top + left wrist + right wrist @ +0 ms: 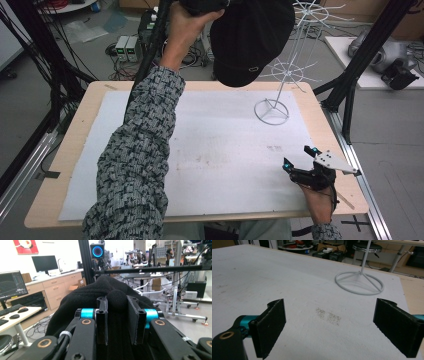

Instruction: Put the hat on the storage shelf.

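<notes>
Left gripper point(117, 315) pinches a black cap point(250, 37), not yet hung on the wire stand point(282, 82) (right gripper point(300, 156) rests open-jawed).

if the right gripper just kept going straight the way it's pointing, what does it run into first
Probably the ring base of the white wire stand. The right gripper sits low with jaws open, aimed across the bare white mat, and the ring lies ahead, slightly to one side, so it might graze past.
</notes>
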The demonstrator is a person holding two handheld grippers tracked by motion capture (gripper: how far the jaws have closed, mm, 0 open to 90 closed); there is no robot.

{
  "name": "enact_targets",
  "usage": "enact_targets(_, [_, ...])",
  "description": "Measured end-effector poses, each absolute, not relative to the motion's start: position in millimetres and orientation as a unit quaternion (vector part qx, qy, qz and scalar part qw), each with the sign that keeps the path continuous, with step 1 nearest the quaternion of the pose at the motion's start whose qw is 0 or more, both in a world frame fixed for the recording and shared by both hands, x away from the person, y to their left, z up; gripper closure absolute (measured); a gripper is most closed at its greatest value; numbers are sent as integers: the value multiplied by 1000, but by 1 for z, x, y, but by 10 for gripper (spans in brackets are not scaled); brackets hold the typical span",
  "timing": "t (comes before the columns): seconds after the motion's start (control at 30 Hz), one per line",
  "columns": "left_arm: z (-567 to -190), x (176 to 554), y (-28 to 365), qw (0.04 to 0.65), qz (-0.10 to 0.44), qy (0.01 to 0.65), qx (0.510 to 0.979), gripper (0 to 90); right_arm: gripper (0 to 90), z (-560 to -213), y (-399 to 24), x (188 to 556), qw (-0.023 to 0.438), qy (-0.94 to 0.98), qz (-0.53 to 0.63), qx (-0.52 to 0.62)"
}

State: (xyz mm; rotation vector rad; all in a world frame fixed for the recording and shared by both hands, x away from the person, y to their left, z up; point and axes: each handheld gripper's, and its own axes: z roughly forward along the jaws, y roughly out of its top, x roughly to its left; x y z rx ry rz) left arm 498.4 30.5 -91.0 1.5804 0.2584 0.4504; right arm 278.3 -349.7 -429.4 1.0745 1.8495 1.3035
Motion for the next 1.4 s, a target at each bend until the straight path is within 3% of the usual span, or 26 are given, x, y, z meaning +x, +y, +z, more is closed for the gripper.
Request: enact_targets(1.4, [-130,531,24,598,163,173,765,691,100,-429,-352,278,313,696,498,411])
